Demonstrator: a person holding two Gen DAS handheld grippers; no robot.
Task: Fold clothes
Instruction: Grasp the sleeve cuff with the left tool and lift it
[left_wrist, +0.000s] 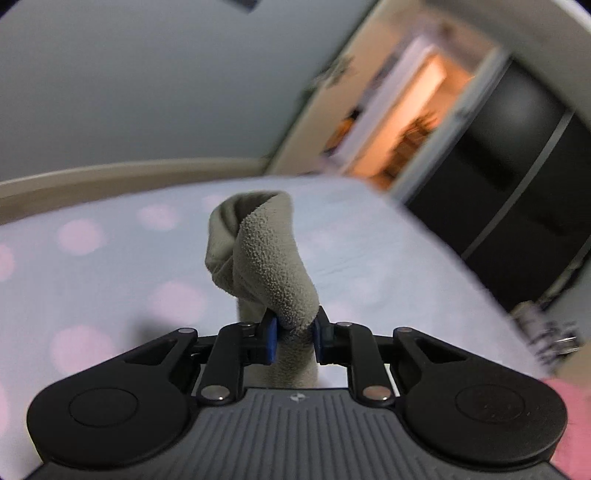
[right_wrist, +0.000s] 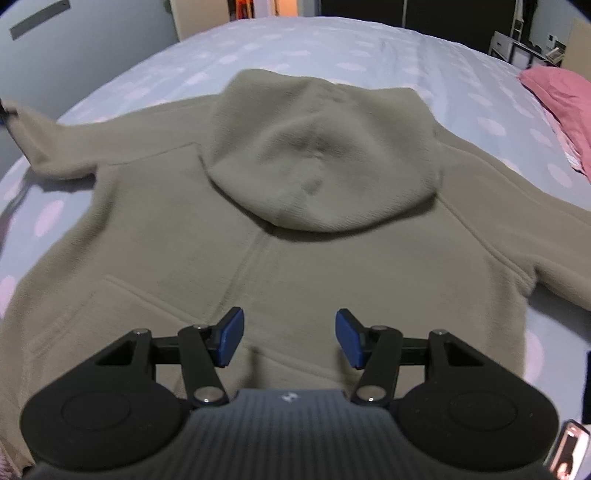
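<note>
We have the left gripper (left_wrist: 294, 334) clamped on the hoodie (right_wrist: 295, 229) sleeve (cuff end, lifted). Right gripper (right_wrist: 290, 338) hovers with its jaws apart over the hoodie, spread flat on the bed (right_wrist: 369, 48).

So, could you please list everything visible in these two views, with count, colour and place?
hooded fleece jacket: one, olive-grey, spread flat on the bed, hood folded onto the body
sleeve end: one, olive-grey, lifted off the bed
bed sheet: one, pale blue with pink dots, under the jacket
pillow: one, pink, far right of the bed
phone: one, lit screen, lower right corner
left gripper: black, blue pads, clamped on the sleeve end
right gripper: black, blue pads, open above the jacket's hem
</note>
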